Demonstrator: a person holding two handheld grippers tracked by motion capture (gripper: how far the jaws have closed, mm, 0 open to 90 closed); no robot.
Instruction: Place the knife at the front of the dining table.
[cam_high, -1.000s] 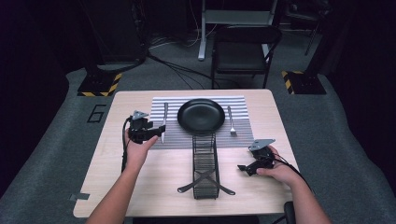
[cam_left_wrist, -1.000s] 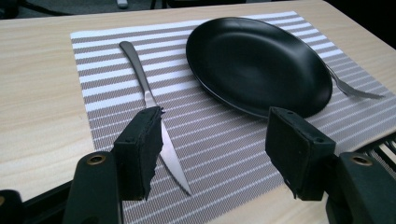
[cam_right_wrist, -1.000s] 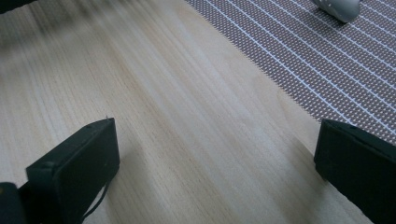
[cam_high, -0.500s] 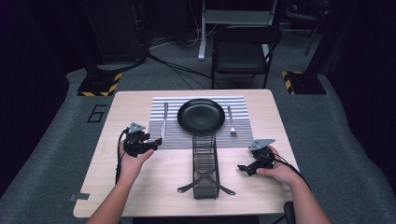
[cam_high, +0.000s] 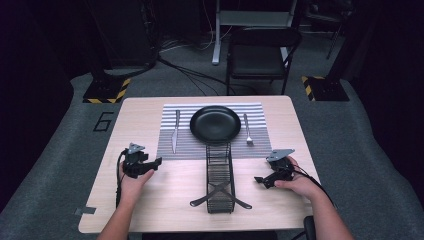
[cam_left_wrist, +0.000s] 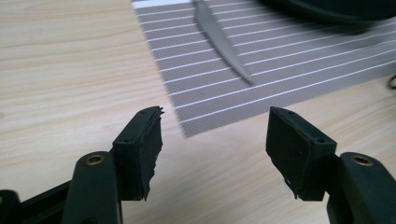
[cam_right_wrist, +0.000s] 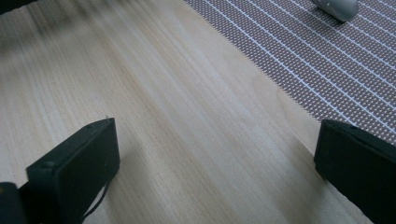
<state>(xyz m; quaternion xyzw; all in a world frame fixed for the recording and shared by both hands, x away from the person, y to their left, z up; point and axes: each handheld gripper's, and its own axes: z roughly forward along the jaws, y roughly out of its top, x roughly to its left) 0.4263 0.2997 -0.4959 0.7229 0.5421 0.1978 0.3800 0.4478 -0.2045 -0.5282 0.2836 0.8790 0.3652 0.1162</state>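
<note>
A striped grey placemat (cam_high: 170, 145) lies at the far middle of the wooden table (cam_high: 150, 200). On it sit a black plate (cam_high: 215, 123), a knife (cam_high: 175, 131) to its left and a fork (cam_high: 247, 129) to its right. My left gripper (cam_high: 156, 163) hovers low over bare wood near the mat's front left corner, open and empty; in the left gripper view its jaws (cam_left_wrist: 212, 144) frame the mat corner (cam_left_wrist: 187, 130) with the knife's tip (cam_left_wrist: 224, 44) beyond. My right gripper (cam_high: 259, 179) rests at the front right, open, with only wood between its jaws (cam_right_wrist: 215, 163).
A black wire rack (cam_high: 219, 175) lies lengthwise in the middle of the table, from the plate toward the front edge, between the two grippers. A black chair (cam_high: 260, 55) stands beyond the far edge. Cables trail on the grey floor.
My left gripper has pulled back toward the front left and dropped lower, away from the knife. The right gripper has stayed put.
</note>
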